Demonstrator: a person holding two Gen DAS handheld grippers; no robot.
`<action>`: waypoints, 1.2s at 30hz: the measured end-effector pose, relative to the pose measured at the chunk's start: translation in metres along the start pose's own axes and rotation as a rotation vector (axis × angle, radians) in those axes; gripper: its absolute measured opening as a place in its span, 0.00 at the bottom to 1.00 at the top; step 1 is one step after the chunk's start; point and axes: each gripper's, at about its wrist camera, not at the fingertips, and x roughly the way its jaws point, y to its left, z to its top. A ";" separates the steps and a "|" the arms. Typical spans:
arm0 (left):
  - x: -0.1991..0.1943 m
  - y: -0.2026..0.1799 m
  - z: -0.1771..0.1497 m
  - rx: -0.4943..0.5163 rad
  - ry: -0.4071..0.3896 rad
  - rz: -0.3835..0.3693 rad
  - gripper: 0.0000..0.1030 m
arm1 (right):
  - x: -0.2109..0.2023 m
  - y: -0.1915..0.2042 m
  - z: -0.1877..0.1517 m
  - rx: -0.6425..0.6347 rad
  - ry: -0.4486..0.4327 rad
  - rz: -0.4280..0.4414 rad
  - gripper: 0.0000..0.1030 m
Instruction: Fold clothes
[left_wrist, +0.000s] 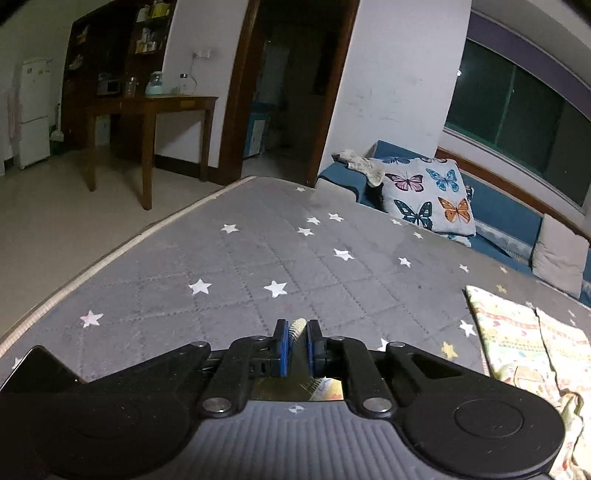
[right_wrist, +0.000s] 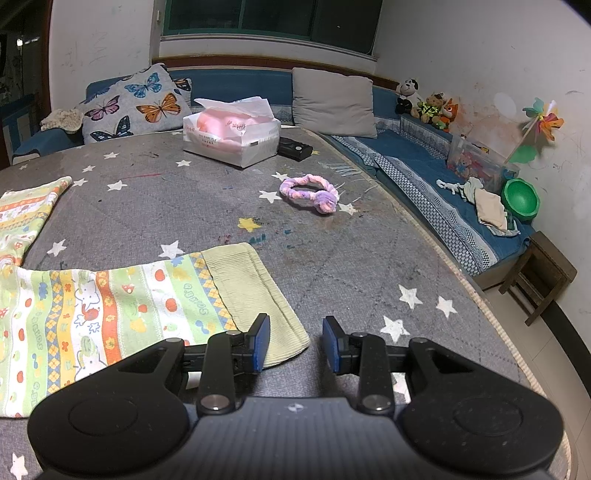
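A child's patterned garment with green, orange and white stripes lies on the grey star-print mattress (right_wrist: 332, 251). In the right wrist view one striped leg (right_wrist: 122, 306) ends in a pale green ribbed cuff (right_wrist: 251, 291), and another part (right_wrist: 26, 210) lies at the left. My right gripper (right_wrist: 295, 343) is open and empty, its left finger over the cuff's corner. My left gripper (left_wrist: 297, 341) is shut on a ribbed pale green edge of the garment (left_wrist: 297, 328). More of the garment (left_wrist: 524, 343) shows at the right of the left wrist view.
A tissue pack (right_wrist: 232, 133), a black remote (right_wrist: 295, 147) and a purple fluffy headband (right_wrist: 310, 192) lie on the mattress. A butterfly pillow (right_wrist: 136, 103) and grey cushion (right_wrist: 332, 99) lean at the back. A wooden stool (right_wrist: 539, 277) stands off the right edge. A wooden table (left_wrist: 147, 122) stands beyond the mattress edge.
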 end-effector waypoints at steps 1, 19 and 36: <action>0.000 -0.001 -0.001 0.004 -0.020 -0.004 0.11 | 0.000 0.000 0.000 0.002 0.000 -0.001 0.29; -0.040 -0.075 -0.033 0.358 0.045 -0.105 0.53 | -0.050 0.025 0.003 -0.098 -0.058 0.161 0.44; -0.083 -0.214 -0.125 0.838 0.016 -0.451 0.63 | -0.118 0.181 -0.019 -0.491 -0.106 0.623 0.57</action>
